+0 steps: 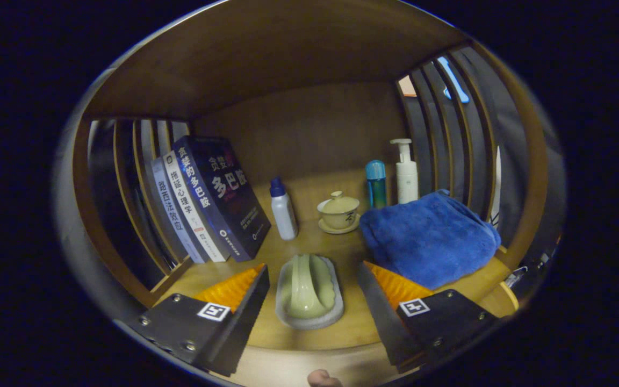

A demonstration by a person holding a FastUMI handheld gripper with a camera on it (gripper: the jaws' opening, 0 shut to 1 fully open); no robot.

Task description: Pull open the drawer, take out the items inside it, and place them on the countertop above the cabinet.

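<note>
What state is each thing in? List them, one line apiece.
gripper: open, fingers either side of the green dish, not touching it.
green dish: lying flat on the shelf between the fingers.
books: standing, leaning against the slatted side.
white bottle: upright, blue cap on.
lidded cup: on its saucer, lid on.
blue bottle: upright, capped.
pump bottle: upright.
blue towel: folded, lying flat.
</note>
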